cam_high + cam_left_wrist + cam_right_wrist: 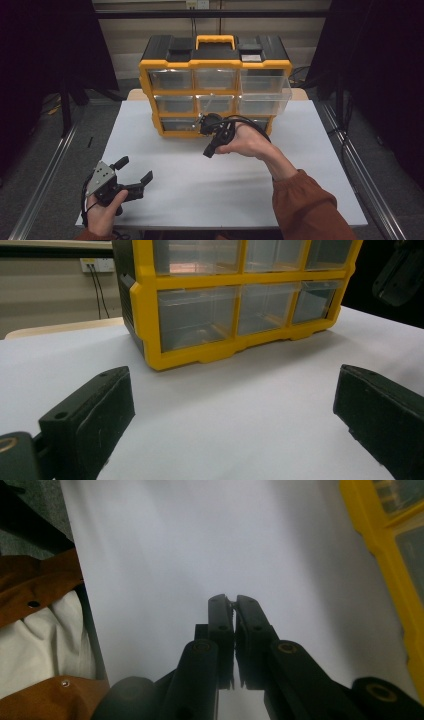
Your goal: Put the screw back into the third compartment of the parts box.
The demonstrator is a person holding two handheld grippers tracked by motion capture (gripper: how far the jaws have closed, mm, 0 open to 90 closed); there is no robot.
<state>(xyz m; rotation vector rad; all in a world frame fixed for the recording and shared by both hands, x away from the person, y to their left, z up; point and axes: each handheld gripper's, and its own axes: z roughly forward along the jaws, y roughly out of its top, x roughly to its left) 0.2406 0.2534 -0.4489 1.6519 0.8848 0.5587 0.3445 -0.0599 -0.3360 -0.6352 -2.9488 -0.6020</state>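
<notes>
the right gripper (210,150) is up off the table, just in front of the drawer box (215,64), at about 12 o'clock from the middle of the table. its jaws are pressed together, and in the right gripper view (234,602) a tiny sliver sits at their tips, too small to tell what. it points down and back toward 7 o'clock, its long side leaning.

the left gripper (134,172) sits low at 8 o'clock. its jaws stand wide apart with nothing in them, pointing toward 2 o'clock.

the drawer box is yellow and black with clear drawers, its long side running 9 to 3. one drawer (265,95) at its right sticks out.

the white table (210,190) is bare in front. the floor is grey, the room is dark, and the wall at the back is pale.
</notes>
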